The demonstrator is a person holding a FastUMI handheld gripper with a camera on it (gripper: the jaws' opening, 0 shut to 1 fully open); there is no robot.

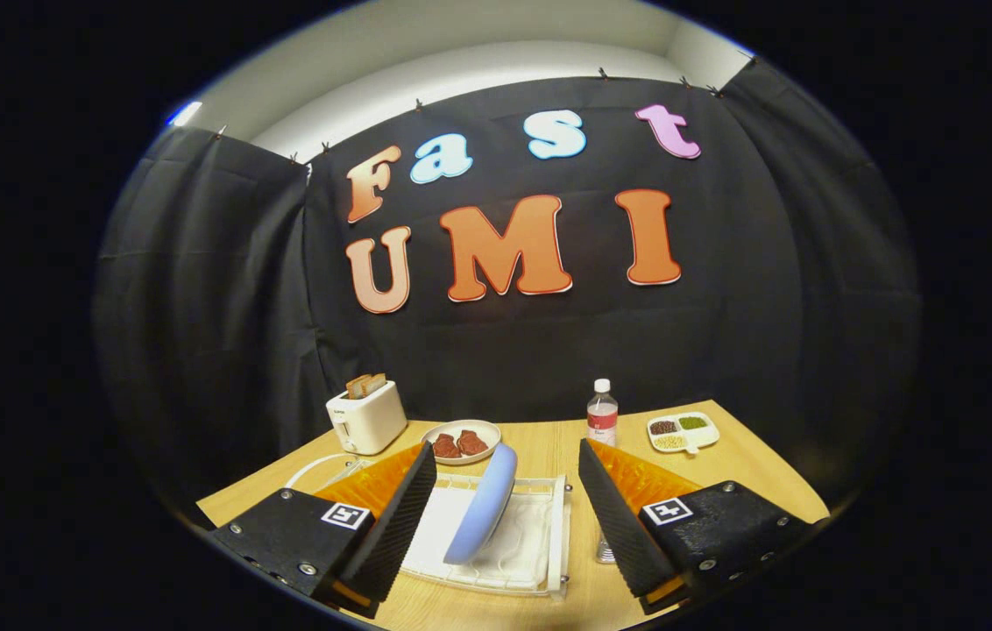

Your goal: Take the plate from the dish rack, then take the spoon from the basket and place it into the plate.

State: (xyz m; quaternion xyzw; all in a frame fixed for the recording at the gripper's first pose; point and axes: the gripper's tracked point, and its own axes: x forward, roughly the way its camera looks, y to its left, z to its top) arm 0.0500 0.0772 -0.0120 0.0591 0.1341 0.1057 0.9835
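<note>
A light blue plate [483,506] stands on edge in a white wire dish rack [553,535] on the wooden table. My gripper [506,504] is open above the rack, and the plate sits between its two fingers without touching either. The left finger is close to the plate, the right finger farther off. A small metal basket [605,550] peeks out beside the right finger, mostly hidden, and I cannot make out a spoon in it.
Beyond the rack, a white toaster [365,416] with bread stands at the back left. A shallow bowl with dark red pieces [461,441], a clear water bottle [602,414] and a white divided dish of beans [682,431] line the table's far side.
</note>
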